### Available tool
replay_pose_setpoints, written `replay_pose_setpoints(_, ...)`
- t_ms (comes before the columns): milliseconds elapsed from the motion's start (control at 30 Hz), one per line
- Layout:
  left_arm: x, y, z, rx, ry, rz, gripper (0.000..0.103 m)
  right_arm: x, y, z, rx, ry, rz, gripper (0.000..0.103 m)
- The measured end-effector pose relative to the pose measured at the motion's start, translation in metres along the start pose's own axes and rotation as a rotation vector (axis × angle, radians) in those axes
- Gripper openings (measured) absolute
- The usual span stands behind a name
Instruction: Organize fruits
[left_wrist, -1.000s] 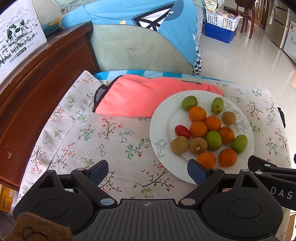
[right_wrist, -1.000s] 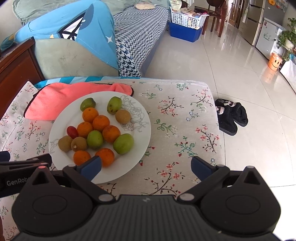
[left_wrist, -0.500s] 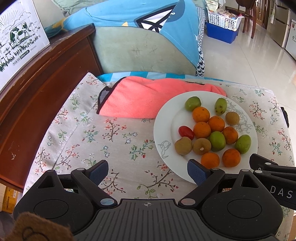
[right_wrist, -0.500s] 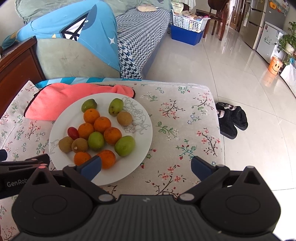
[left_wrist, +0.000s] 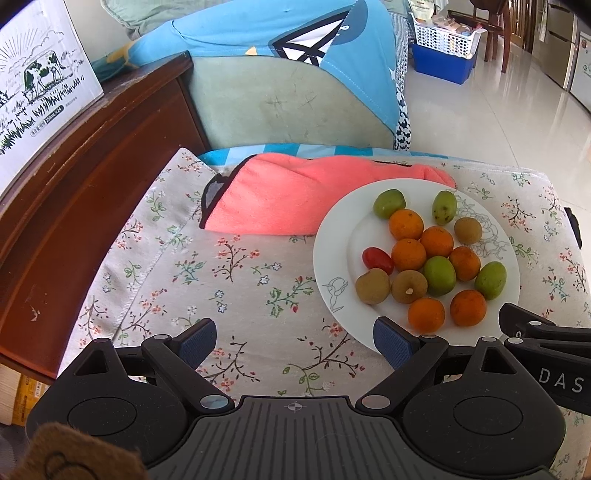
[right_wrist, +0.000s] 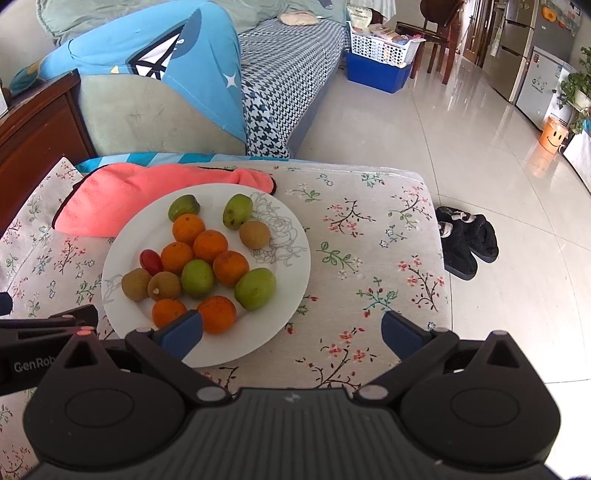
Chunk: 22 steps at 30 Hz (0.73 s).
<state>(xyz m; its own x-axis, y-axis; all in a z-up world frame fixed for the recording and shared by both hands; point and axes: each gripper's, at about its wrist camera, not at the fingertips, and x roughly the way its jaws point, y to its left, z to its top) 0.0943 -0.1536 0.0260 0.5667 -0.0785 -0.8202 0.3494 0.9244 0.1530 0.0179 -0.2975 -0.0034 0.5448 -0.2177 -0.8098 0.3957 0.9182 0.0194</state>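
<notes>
Fruits all heaped on white plate (right_wrist: 288, 295) atop floral-cloth desk (right_wrist: 369, 258). Left gripper (left_wrist: 293, 338) and right gripper (right_wrist: 291, 328): jaws wide apart, empty, low at near rim.

Risks, prob.: round oranges (right_wrist: 210, 245) packed touching, so nudging one rolls neighbours; cherry tomato (right_wrist: 151, 260) squashes easily; soft cloth may let plate tip.

Nearby: pink towel (left_wrist: 295, 195) just behind plate, sofa beyond, slippers (right_wrist: 465, 240) on floor.

Bright daylight, sharp focus — floor tiles (right_wrist: 461, 122) glare, fisheye edges bend and darken.

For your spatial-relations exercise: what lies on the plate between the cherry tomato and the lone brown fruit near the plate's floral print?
Two oranges, side by side, seen in the right wrist view.
</notes>
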Motion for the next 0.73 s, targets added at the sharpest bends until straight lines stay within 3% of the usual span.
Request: replay_pose_setpoints(733, -0.011, 0.021, -0.022, 0.005, -0.016, 0.02, 0.093, -0.009, 0.019, -0.018, -0.049, -0.036, 0.057, 0.102)
